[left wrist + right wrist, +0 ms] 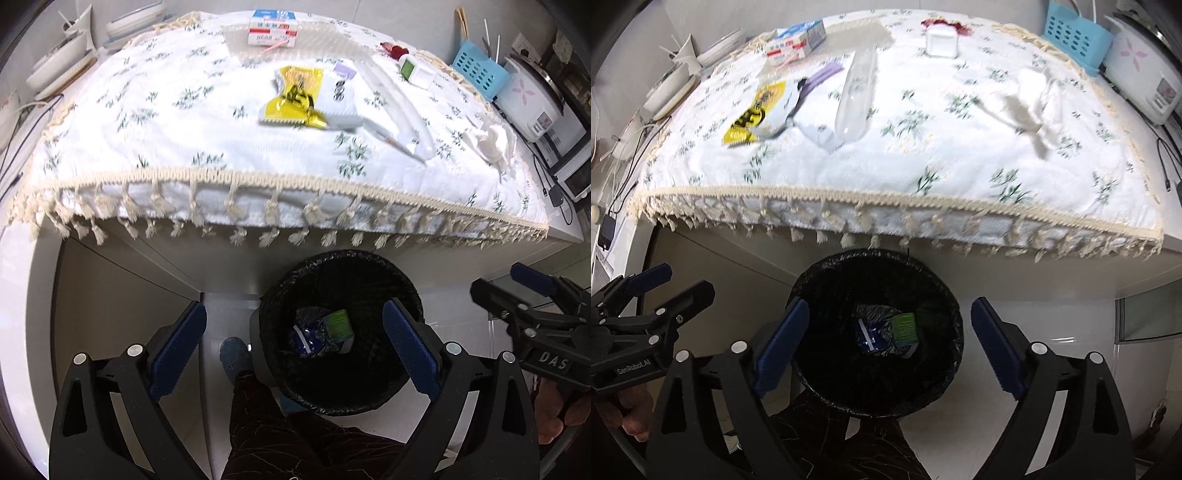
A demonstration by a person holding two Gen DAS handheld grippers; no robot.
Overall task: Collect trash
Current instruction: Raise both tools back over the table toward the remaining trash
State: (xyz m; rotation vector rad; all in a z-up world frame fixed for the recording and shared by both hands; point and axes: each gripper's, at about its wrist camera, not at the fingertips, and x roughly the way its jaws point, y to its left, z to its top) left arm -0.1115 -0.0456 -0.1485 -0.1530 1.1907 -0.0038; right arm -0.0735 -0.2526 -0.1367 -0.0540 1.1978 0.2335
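A black-lined trash bin (pixel 291 288) stands on the floor below the table's front edge; it also shows in the right wrist view (pixel 945 295). Inside lie a green box (pixel 338 323) and a blue wrapper (pixel 308 336). On the flowered tablecloth (pixel 166 147) lie a yellow and white snack wrapper (pixel 295 99), a clear plastic bottle (pixel 857 92), a crumpled tissue (pixel 1030 99) and a milk carton (pixel 271 27). My left gripper (pixel 293 341) is open and empty above the bin. My right gripper (pixel 888 339) is open and empty above the bin too.
Stacked bowls (pixel 59 62) stand at the table's left. A blue basket (pixel 480 70) and a rice cooker (pixel 532 99) stand at the right. A small white box (pixel 942 42) sits at the back. The person's leg (pixel 258 413) is beside the bin.
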